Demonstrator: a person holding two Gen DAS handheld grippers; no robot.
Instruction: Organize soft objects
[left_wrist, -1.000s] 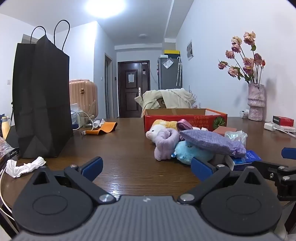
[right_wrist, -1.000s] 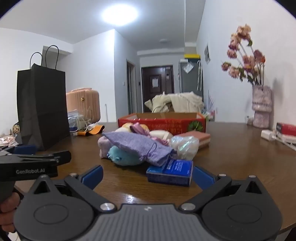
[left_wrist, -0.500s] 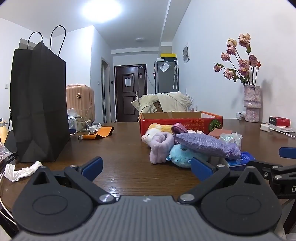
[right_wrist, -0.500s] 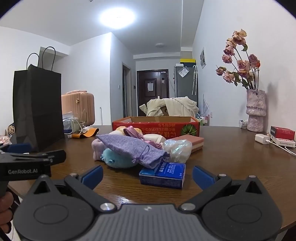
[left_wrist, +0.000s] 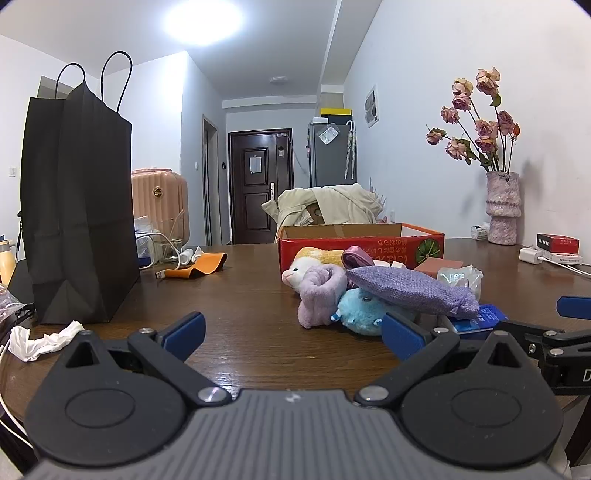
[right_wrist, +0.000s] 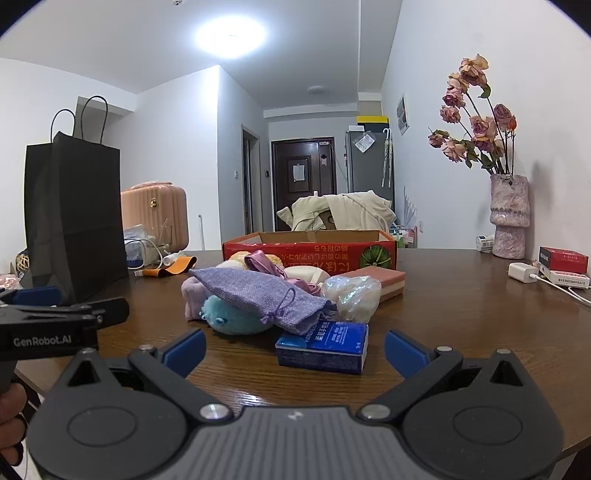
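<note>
A pile of soft things lies on the brown table (left_wrist: 236, 295) in front of a red cardboard box (left_wrist: 360, 243): a purple cloth pouch (left_wrist: 412, 291) (right_wrist: 258, 291), a blue plush (left_wrist: 364, 310) (right_wrist: 232, 317), a lilac plush (left_wrist: 319, 295), a white and yellow plush (left_wrist: 306, 264), a pearly plastic bag (right_wrist: 352, 297) and a blue tissue pack (right_wrist: 325, 345). My left gripper (left_wrist: 293, 332) is open and empty, left of the pile. My right gripper (right_wrist: 293, 347) is open and empty, just short of the tissue pack.
A tall black paper bag (left_wrist: 77, 206) stands at the left with a crumpled tissue (left_wrist: 40, 339) before it. An orange strap and cables (left_wrist: 195, 266) lie behind. A vase of dried roses (left_wrist: 502, 206), a red box and a charger (right_wrist: 524, 271) are at the right.
Both grippers have drawn back slightly and levelled; the pile sits a little lower and farther in the views. The jaws stay open and nothing on the table has moved.
</note>
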